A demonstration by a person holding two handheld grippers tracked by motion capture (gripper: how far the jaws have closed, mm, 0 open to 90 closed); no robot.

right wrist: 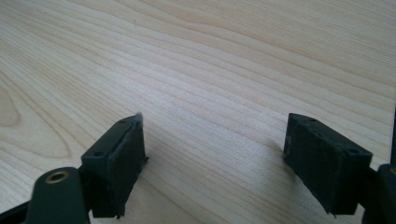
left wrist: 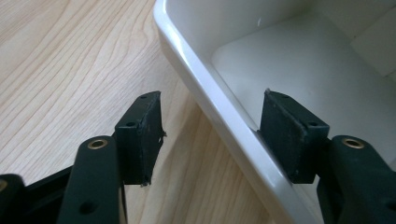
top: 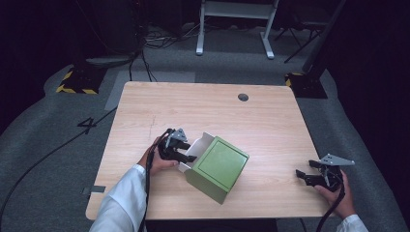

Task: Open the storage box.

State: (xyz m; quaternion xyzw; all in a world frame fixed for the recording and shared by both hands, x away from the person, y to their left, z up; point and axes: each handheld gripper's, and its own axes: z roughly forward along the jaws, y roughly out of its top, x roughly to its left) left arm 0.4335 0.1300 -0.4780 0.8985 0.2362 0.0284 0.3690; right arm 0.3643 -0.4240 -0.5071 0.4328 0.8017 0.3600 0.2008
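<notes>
A green box lies on its side near the front middle of the wooden table, its white open inside facing left. My left gripper is at that opening, open. In the left gripper view its jaws straddle the box's white rim, one fingertip outside over the wood and the other inside the box; my left gripper is not closed on the rim. My right gripper rests low over the table's front right, open, with bare wood between its jaws, as my right gripper shows in its own view.
A round cable hole sits near the table's far edge. A white desk frame and cables stand on the grey floor beyond. Black-and-yellow bases flank the far corners.
</notes>
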